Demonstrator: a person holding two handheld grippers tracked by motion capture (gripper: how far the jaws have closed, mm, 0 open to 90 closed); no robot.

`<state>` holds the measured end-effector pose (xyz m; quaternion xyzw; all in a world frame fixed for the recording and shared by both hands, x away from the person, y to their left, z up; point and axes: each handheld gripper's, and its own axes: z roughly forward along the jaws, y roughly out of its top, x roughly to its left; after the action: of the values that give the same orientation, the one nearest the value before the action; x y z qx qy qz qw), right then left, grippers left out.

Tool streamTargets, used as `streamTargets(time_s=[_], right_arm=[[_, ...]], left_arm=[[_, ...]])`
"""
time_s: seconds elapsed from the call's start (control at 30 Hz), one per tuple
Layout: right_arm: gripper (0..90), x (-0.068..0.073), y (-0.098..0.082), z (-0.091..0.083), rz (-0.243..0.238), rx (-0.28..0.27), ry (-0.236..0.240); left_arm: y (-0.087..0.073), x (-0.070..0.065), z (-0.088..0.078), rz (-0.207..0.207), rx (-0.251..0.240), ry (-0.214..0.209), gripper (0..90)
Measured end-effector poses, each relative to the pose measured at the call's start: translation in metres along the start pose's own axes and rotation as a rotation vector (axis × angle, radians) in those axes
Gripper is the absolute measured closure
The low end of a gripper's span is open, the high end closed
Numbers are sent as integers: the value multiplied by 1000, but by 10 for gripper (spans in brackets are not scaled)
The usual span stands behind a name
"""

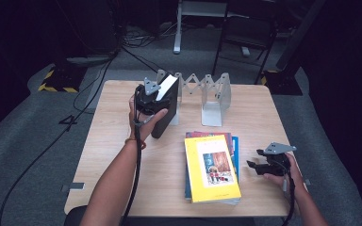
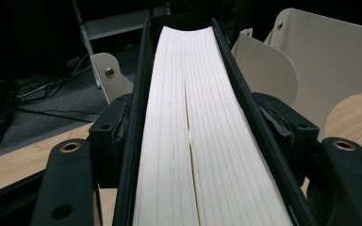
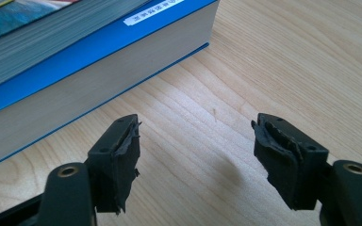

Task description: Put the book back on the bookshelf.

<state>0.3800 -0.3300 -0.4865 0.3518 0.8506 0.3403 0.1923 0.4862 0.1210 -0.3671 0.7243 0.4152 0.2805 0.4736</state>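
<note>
A thick black-covered book [image 1: 166, 113] stands on end at the left end of the metal book rack [image 1: 214, 101]. My left gripper [image 1: 162, 101] grips it from the near side. In the left gripper view the white page edges of the book [image 2: 193, 141] run between the jaws, and both pads lie against the covers. A stack of books topped by a yellow one [image 1: 212, 167] lies flat at the front centre. My right gripper [image 1: 253, 165] rests just right of that stack, jaws open. In its own view the right gripper [image 3: 195, 136] has bare table between its jaws, with the blue book [image 3: 75, 61] at upper left.
The rack's cream divider plates [image 2: 330, 61] rise right of the held book. The wooden table [image 1: 118, 155] has bare room at front left and far right. Cables [image 1: 89, 89] and chair legs stand on the dark floor behind.
</note>
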Motion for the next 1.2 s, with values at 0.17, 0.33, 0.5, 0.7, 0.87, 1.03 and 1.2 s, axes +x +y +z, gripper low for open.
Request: streamTargets(time_s=[0.17, 0.33, 0.5, 0.7, 0.87, 1.03, 1.2], right_arm=[[323, -1, 1, -2, 0, -3, -8], [324, -2, 1, -4, 2, -11, -7], [325, -3, 0, -4, 10, -11, -4], [326, -4, 0, -3, 18, -11, -8], [326, -5, -1, -3, 22, -16, -1], [327, -6, -2, -4, 22, -15, 0], [327, -6, -2, -4, 24, -19, -2]], left_arm=[[3, -1, -1, 47, 42, 27, 396], [7, -7, -3, 67, 48, 74, 483], [8, -9, -2, 43, 36, 86, 508], [20, -13, 2, 16, 22, 115, 521], [28, -11, 3, -13, 9, 127, 523], [40, -8, 6, -22, -9, 160, 523], [47, -5, 15, -39, -18, 183, 523]])
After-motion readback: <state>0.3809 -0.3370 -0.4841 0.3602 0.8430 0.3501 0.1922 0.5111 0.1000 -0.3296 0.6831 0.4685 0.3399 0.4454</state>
